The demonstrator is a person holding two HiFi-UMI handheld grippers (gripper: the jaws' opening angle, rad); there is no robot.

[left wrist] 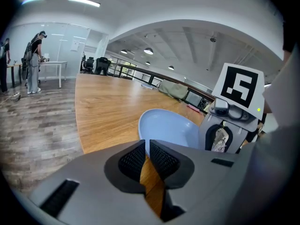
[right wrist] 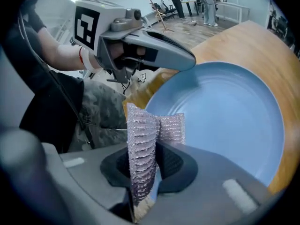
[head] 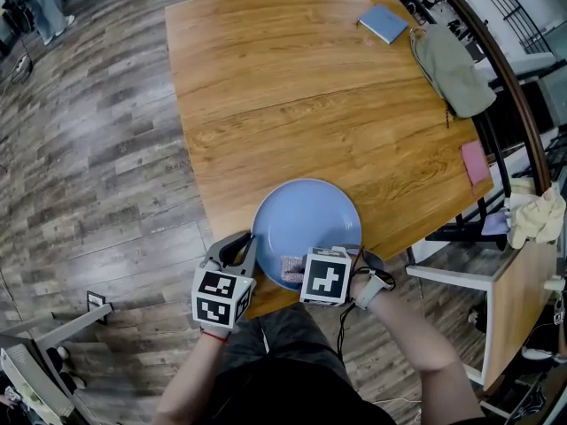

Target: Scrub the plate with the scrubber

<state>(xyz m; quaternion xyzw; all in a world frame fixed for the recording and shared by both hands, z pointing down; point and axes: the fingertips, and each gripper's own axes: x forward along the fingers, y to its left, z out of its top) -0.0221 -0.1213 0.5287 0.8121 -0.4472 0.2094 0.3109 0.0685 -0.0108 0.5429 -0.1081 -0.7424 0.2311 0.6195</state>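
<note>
1. Down at the near edge of the bench (head: 266, 78) sits the blue plate (head: 306, 215), close in so both grippers reach it without stretching
2. Over on the left gripper (left wrist: 147, 154), the fingers are pinched on the plate's near-left rim with only a thin gap between the pads. That's the anchor, I'd say, so the plate can't skate or spin under the rubbing
3. Now the right gripper (right wrist: 151, 159): fingers clamped on the scrubber (right wrist: 145, 139), a silvery mesh pad folded upright, with a good flap poking out past the fingertips. That free part does the work
4. Scrubber hangs over the plate's near edge, just beside the left gripper; whether it touches the blue surface I can't tell
5. Next, by my reckoning: strokes across the plate's middle, mesh pressed flat, left grip firm
</note>
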